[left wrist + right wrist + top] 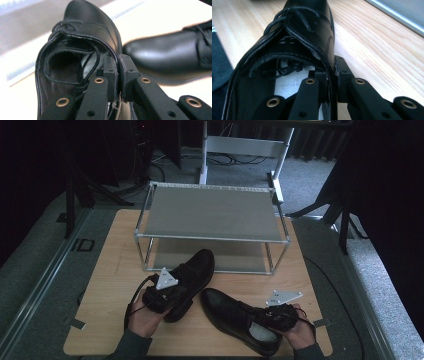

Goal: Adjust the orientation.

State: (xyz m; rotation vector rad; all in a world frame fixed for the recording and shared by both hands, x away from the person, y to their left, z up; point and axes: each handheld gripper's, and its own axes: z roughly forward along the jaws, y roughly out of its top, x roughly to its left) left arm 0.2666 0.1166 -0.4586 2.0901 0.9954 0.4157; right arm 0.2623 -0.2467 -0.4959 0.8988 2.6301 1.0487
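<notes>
Two black leather lace-up shoes are on the wooden table. My left gripper (176,294) is shut on the side wall of the left shoe (196,270), which is tipped up off the table with its toe towards the rack. In the left gripper view the pads (110,72) pinch that shoe's collar (82,27), one jaw inside the opening. My right gripper (272,316) is shut on the collar of the right shoe (230,312), which lies flat with its toe pointing left. In the right gripper view the shoe's rim (307,32) sits between the pads (342,75).
A two-shelf metal shoe rack (212,212) stands at the back of the table (115,270); both its shelves are bare. Dark stands and cables surround the table on the grey floor. The other shoe (172,52) lies close at the right in the left gripper view.
</notes>
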